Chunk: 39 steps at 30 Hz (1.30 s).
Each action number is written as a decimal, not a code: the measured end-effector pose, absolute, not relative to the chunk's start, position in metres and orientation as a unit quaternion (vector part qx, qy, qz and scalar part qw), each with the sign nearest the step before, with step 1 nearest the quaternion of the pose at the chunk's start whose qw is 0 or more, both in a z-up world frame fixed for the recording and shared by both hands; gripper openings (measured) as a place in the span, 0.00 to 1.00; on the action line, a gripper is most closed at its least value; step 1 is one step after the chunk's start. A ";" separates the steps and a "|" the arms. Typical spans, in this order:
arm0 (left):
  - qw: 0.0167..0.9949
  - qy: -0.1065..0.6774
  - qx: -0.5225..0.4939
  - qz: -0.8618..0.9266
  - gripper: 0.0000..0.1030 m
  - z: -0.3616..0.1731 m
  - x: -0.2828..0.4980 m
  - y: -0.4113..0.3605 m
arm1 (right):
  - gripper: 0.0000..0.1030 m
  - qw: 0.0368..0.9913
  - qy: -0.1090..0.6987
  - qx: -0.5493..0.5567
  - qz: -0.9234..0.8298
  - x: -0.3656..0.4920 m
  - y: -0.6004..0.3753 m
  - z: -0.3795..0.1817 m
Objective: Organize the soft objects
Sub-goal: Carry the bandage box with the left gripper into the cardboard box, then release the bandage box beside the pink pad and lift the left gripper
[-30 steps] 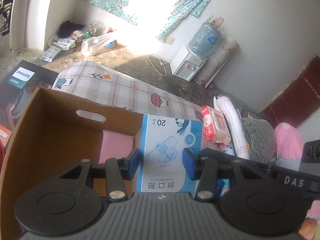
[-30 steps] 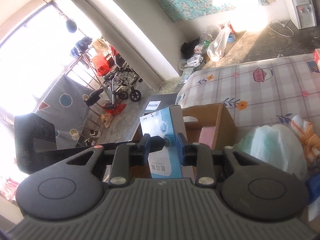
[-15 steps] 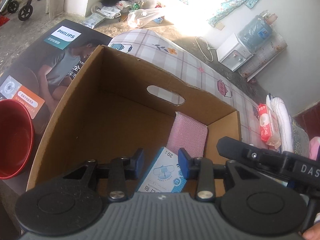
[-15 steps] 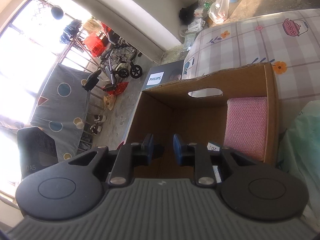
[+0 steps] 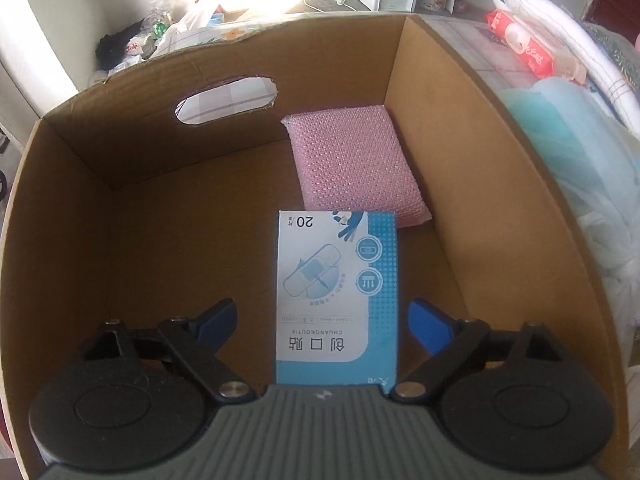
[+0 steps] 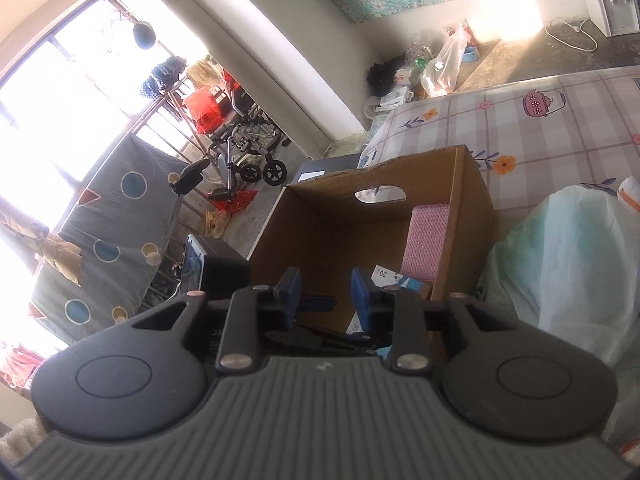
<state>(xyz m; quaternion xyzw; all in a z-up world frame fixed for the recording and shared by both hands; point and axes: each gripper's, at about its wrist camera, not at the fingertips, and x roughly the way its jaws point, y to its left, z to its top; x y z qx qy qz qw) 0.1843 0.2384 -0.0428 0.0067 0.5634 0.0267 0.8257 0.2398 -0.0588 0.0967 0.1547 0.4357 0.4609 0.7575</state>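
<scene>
A blue-and-white plaster box lies flat on the floor of the cardboard box, just in front of a pink sponge in the far right corner. My left gripper is open inside the cardboard box, its fingers wide on either side of the plaster box and clear of it. My right gripper hangs above the cardboard box, slightly open and empty. The right wrist view also shows the sponge and the plaster box.
The cardboard box stands on a checked mattress. A pale green plastic bag lies right of it. A red tissue pack and a white pillow lie beyond. A wheelchair stands by the window.
My left gripper lowered the plaster box into the cardboard box, opened and let it go. The right gripper pulled back and higher.
</scene>
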 end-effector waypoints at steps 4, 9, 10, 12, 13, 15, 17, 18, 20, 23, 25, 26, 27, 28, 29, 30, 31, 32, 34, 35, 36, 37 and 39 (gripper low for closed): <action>0.807 0.590 0.008 0.026 0.78 -0.060 0.191 0.237 | 0.28 0.758 0.442 0.177 0.446 0.232 -0.093 0.086; 0.804 0.593 -0.023 0.042 0.70 -0.061 0.184 0.245 | 0.30 0.767 0.443 0.187 0.425 0.234 -0.111 0.080; 0.805 0.591 -0.021 0.045 0.70 -0.059 0.181 0.246 | 0.30 0.766 0.443 0.188 0.425 0.235 -0.112 0.080; 0.811 0.583 -0.015 0.049 0.70 -0.050 0.173 0.248 | 0.30 0.766 0.442 0.188 0.428 0.234 -0.113 0.079; 0.814 0.579 -0.012 0.049 0.70 -0.045 0.169 0.250 | 0.30 0.765 0.441 0.187 0.431 0.234 -0.113 0.079; 0.817 0.573 -0.010 0.055 0.70 -0.036 0.166 0.255 | 0.30 0.763 0.439 0.186 0.437 0.236 -0.109 0.079; 0.819 0.570 -0.008 0.069 0.71 -0.030 0.168 0.264 | 0.30 0.762 0.436 0.184 0.442 0.236 -0.104 0.081; 0.819 0.569 -0.008 0.077 0.71 -0.028 0.172 0.267 | 0.30 0.762 0.435 0.184 0.443 0.235 -0.103 0.081; 0.817 0.569 -0.013 0.091 0.71 -0.026 0.187 0.276 | 0.30 0.760 0.434 0.186 0.446 0.237 -0.102 0.080; 0.817 0.568 -0.014 0.102 0.71 -0.030 0.208 0.286 | 0.30 0.760 0.436 0.189 0.444 0.240 -0.105 0.078; 0.818 0.565 -0.016 0.108 0.71 -0.035 0.224 0.288 | 0.30 0.762 0.437 0.191 0.439 0.242 -0.108 0.076; 0.820 0.561 -0.021 0.108 0.71 -0.038 0.231 0.290 | 0.30 0.763 0.437 0.191 0.436 0.243 -0.111 0.074; 0.823 0.558 -0.028 0.105 0.71 -0.040 0.235 0.292 | 0.30 0.764 0.439 0.192 0.432 0.245 -0.114 0.073; 0.826 0.554 -0.037 0.101 0.71 -0.041 0.239 0.295 | 0.30 0.766 0.440 0.192 0.428 0.247 -0.117 0.072; 0.829 0.548 -0.046 0.100 0.71 -0.042 0.240 0.297 | 0.31 0.767 0.441 0.193 0.425 0.249 -0.119 0.071; 0.831 0.545 -0.054 0.099 0.72 -0.043 0.243 0.299 | 0.31 0.768 0.442 0.194 0.421 0.251 -0.122 0.069; 0.833 0.542 -0.063 0.097 0.75 -0.044 0.245 0.301 | 0.31 0.769 0.443 0.195 0.418 0.253 -0.124 0.068; 0.835 0.538 -0.068 0.098 0.77 -0.044 0.245 0.301 | 0.32 0.770 0.444 0.196 0.415 0.255 -0.127 0.066; 0.842 0.525 -0.077 0.099 0.80 -0.042 0.244 0.303 | 0.32 0.770 0.447 0.199 0.410 0.257 -0.130 0.063; 0.844 0.523 -0.078 0.097 0.80 -0.040 0.243 0.303 | 0.32 0.770 0.448 0.200 0.409 0.258 -0.131 0.060; 0.844 0.521 -0.078 0.097 0.81 -0.038 0.243 0.301 | 0.33 0.769 0.449 0.202 0.408 0.259 -0.132 0.058; 0.845 0.518 -0.080 0.100 0.81 -0.036 0.242 0.300 | 0.33 0.768 0.450 0.204 0.406 0.259 -0.132 0.057; 0.847 0.514 -0.086 0.104 0.81 -0.030 0.241 0.300 | 0.33 0.768 0.451 0.207 0.405 0.261 -0.134 0.055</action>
